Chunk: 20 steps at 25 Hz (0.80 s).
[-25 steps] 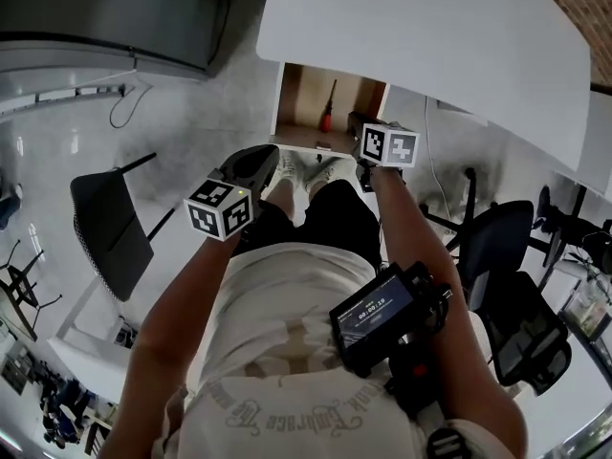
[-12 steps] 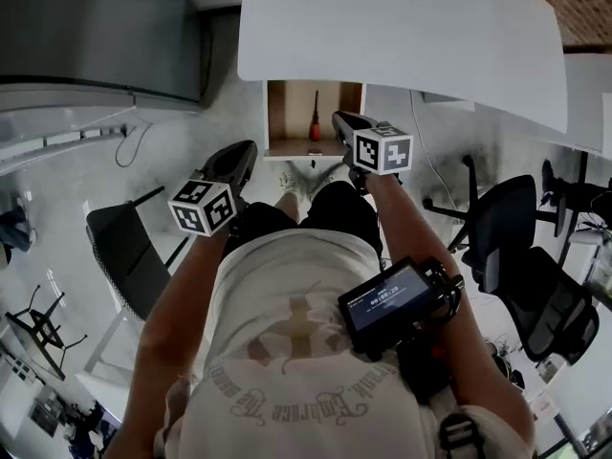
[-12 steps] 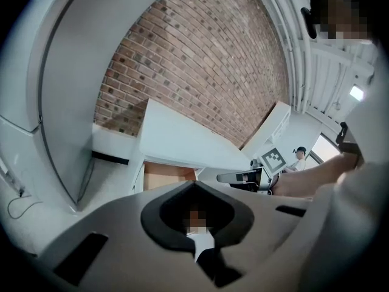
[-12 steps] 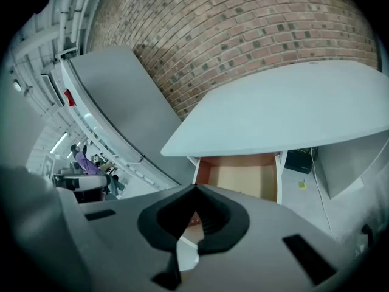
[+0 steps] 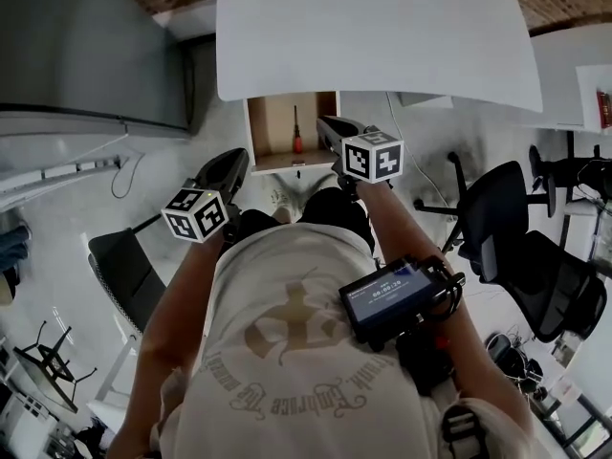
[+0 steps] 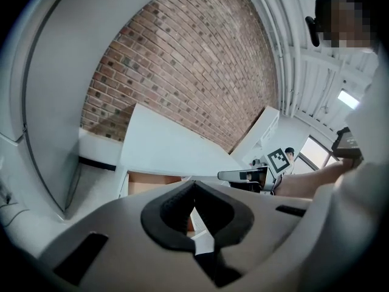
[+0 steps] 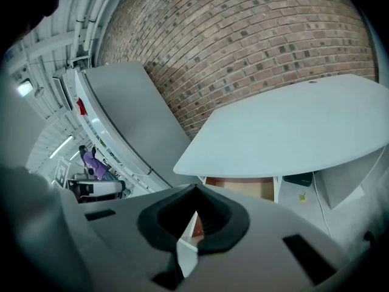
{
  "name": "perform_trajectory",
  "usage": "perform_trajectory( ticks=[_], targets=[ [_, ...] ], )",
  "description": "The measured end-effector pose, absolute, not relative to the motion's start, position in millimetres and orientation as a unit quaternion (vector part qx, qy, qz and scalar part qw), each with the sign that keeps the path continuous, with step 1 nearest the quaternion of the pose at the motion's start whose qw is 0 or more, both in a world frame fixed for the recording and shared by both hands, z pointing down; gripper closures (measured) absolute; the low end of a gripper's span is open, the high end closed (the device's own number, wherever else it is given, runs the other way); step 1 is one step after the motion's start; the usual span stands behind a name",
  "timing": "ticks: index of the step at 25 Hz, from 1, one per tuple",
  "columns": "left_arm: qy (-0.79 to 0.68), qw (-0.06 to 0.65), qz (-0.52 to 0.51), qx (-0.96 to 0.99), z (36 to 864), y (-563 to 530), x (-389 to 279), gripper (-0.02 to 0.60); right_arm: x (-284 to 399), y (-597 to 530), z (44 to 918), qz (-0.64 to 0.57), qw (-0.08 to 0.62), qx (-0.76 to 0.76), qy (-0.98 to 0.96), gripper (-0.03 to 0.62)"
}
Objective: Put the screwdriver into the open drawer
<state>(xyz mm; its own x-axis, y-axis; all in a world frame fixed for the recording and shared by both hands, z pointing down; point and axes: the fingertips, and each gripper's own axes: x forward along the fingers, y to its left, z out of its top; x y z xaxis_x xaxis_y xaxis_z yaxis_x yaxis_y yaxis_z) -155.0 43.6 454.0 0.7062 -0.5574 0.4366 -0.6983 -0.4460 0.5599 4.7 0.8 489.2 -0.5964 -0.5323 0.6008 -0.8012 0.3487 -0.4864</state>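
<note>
Screwdriver lies in open drawer under white desk. Both grippers are clenched and empty. Left gripper is below-left of the drawer; right gripper overlaps its right front corner. Black chair right, grey cabinet left.

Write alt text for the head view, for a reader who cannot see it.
Seen from above, a red-handled screwdriver lies in the open wooden drawer under a white desk. The person facing it holds the left hand-held gripper and the right hand-held gripper in front of the drawer, both empty.
</note>
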Motion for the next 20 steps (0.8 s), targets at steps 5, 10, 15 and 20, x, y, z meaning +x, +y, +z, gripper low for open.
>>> perform_trajectory(
  ticks=[5, 10, 15, 20],
  targets=[
    [-0.357, 0.362, 0.085, 0.857, 436, 42, -141, 0.561, 13, 8, 474, 0.386, 0.158, 0.412, -0.810, 0.572],
    [-0.355, 0.354, 0.084, 0.861, 424, 42, -136, 0.561, 19, 14, 455, 0.369, 0.146, 0.407, -0.823, 0.572],
    [-0.352, 0.341, 0.089, 0.867, 413, 38, -136, 0.561, 22, 14, 432, 0.348, 0.134, 0.405, -0.835, 0.572],
    [-0.344, 0.320, 0.095, 0.878, 400, 38, -133, 0.561, 24, 22, 408, 0.320, 0.117, 0.405, -0.848, 0.572]
  ],
)
